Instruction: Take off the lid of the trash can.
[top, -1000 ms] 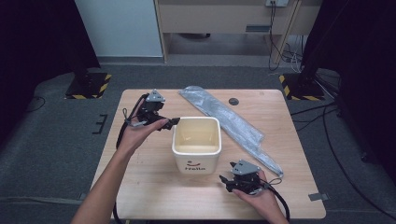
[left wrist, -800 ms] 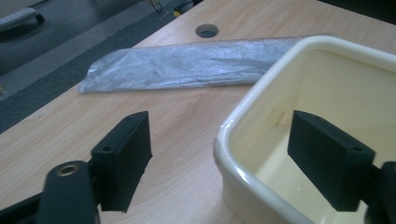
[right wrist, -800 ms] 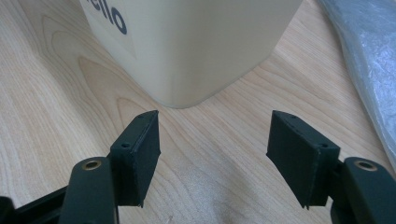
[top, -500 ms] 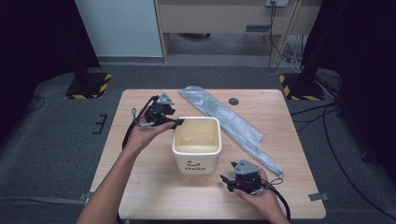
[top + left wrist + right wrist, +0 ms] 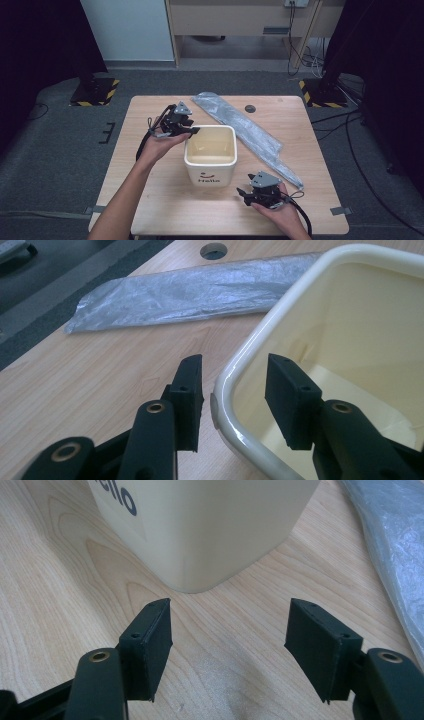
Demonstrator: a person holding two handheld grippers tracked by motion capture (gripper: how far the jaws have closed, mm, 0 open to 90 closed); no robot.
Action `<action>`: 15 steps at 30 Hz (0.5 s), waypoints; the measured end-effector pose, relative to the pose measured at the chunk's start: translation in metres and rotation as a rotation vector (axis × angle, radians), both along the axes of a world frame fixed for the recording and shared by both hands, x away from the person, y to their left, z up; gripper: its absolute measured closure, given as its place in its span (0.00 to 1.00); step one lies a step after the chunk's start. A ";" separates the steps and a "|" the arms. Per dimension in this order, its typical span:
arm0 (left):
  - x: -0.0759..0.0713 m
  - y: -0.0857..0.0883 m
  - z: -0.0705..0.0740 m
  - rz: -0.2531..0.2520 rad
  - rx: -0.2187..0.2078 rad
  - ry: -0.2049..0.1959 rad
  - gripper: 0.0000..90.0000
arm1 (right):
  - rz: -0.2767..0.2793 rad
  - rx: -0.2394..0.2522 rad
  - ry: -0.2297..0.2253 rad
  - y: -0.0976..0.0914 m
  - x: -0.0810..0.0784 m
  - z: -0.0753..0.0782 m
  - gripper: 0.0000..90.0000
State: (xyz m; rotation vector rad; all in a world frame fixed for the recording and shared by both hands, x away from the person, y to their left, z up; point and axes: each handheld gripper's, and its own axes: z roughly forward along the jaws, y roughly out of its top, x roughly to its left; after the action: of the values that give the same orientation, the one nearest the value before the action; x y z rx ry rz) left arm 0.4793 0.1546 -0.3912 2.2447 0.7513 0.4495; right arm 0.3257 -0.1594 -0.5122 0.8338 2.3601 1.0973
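At the left of the surface (image 5: pixel 150 200), the left tongs (image 5: pixel 192 131) are sitting astride the rim of the cream tub (image 5: pixel 210 172), at its far left corner. From the left gripper view, one jaw is standing outside the tub wall (image 5: pixel 260 370) and the other inside, with the rim between them; the jaws have just been closing, yet a sliver of gap is showing on each side, so the pads are not yet pressing on the plastic. The tub itself is standing upright near the middle of the surface, open mouth up, with nothing showing inside it, its printed front facing the person.

Behind and to the right of the tub, a long crinkled grey plastic bag (image 5: pixel 245 127) is lying flat and slantwise, running from the far edge toward the near right; it looks to be just touching or lying just beside the tub's right side.

Further right and nearer the person, the right tongs (image 5: pixel 246 192) are resting low over the wood, spread wide and holding nothing, pointing at the tub's near right corner (image 5: pixel 200 540) from just beside it.

The step in hand appears to be taking hold of the tub by its rim. The next move is likely calling for the left jaws to finish closing squarely on the wall, so the smooth rim is not slipping out, before any lifting or steadying.
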 end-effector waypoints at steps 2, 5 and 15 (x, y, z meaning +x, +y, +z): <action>0.000 0.001 -0.001 0.004 -0.006 0.005 0.63 | 0.000 0.001 0.001 0.000 0.000 0.000 0.39; 0.000 0.002 -0.004 0.021 -0.006 0.014 0.57 | 0.001 -0.001 0.000 0.000 0.000 0.000 0.38; 0.003 0.002 -0.009 0.038 -0.010 0.039 0.51 | -0.003 0.002 0.000 -0.002 0.000 0.001 0.38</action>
State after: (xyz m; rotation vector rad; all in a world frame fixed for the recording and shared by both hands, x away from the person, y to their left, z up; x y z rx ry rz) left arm 0.4819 0.1570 -0.4006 2.2386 0.8154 0.4200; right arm 0.3261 -0.1614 -0.5117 0.8382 2.3574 1.0990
